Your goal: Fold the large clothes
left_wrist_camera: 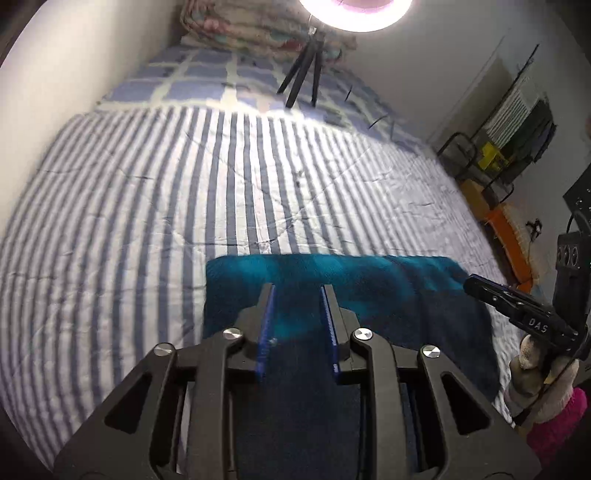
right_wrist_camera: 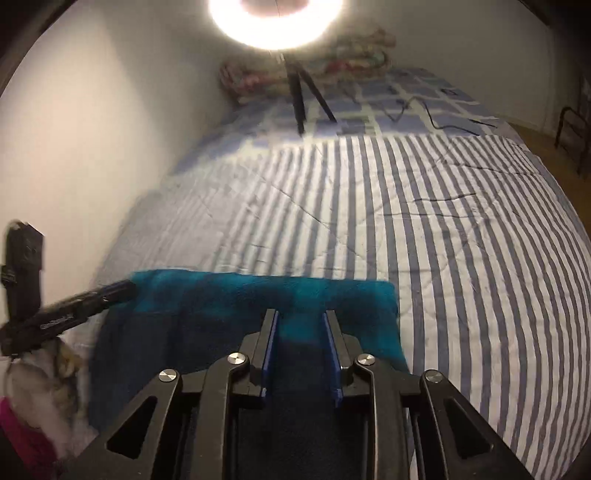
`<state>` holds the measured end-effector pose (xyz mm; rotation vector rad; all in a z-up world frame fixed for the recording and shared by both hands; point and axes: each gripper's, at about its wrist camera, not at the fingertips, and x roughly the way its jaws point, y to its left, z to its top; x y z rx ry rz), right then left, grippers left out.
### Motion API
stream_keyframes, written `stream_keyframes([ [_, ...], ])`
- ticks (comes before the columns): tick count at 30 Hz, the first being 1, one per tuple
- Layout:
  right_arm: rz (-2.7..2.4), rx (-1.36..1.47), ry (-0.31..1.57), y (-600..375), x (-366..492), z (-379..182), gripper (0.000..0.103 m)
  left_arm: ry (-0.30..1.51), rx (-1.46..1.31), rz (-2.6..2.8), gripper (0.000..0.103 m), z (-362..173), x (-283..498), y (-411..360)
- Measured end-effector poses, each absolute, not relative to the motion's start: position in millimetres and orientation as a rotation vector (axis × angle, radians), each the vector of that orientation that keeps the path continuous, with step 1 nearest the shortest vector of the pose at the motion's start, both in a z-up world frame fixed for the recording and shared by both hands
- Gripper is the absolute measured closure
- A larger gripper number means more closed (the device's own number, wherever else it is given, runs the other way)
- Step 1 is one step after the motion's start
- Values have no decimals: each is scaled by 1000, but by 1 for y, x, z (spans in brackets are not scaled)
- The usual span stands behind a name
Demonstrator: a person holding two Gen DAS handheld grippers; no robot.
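Note:
A dark teal garment (left_wrist_camera: 369, 288) lies folded into a rectangle on the striped bed cover near the front edge; it also shows in the right wrist view (right_wrist_camera: 240, 302). My left gripper (left_wrist_camera: 297, 291) hovers over the garment's left part with its jaws open and nothing between them. My right gripper (right_wrist_camera: 301, 317) hovers over the garment's right part, jaws open and empty. The right gripper shows at the right edge of the left wrist view (left_wrist_camera: 476, 286). The left gripper shows at the left of the right wrist view (right_wrist_camera: 122, 290).
The blue and white striped cover (left_wrist_camera: 184, 203) spreads over the bed. A ring light on a black tripod (left_wrist_camera: 303, 77) stands at the far end before folded quilts (left_wrist_camera: 258, 33). Black cables (right_wrist_camera: 436, 114) lie on the checked sheet. A wall runs along the left; furniture (left_wrist_camera: 498, 158) stands at the right.

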<state>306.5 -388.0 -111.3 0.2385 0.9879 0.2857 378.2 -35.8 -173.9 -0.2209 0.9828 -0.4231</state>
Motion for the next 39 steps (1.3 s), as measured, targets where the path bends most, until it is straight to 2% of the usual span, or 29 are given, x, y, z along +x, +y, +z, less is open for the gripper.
stream_keyframes([
  [6,313,254,1026,-399,235,-122,80,982,-195,-466,80,-173,310,-18],
  [11,278,281,1083,-404,207,-149,79,1055,-241,-428,80,-206,285,-3],
  [14,269,321,1099,-407,203,-165,78,1055,-214,-416,74,-223,277,-2],
  [20,314,223,1108,-406,192,-143,78,1066,-224,-449,73,-214,268,6],
  [21,333,245,1075,-414,190,-134,76,1065,-250,-459,72,-209,268,13],
  [22,340,277,1037,-422,188,-128,72,1061,-303,-470,63,-205,269,22],
  [23,337,307,998,-430,188,-123,62,1058,-352,-478,41,-204,270,30],
  [24,320,328,960,-438,188,-119,53,1053,-435,-479,30,-203,274,41],
  [25,297,344,919,-445,190,-116,39,1044,-495,-479,22,-204,277,50],
  [26,277,359,880,-452,192,-114,25,1041,-580,-480,22,-206,283,61],
  [28,290,407,871,-463,205,-117,14,1050,-675,-480,21,-211,292,73],
  [33,363,463,990,-466,237,-142,15,1096,-823,-508,21,-233,319,85],
  [39,400,487,1078,-459,260,-171,15,1143,-862,-520,21,-255,338,81],
])
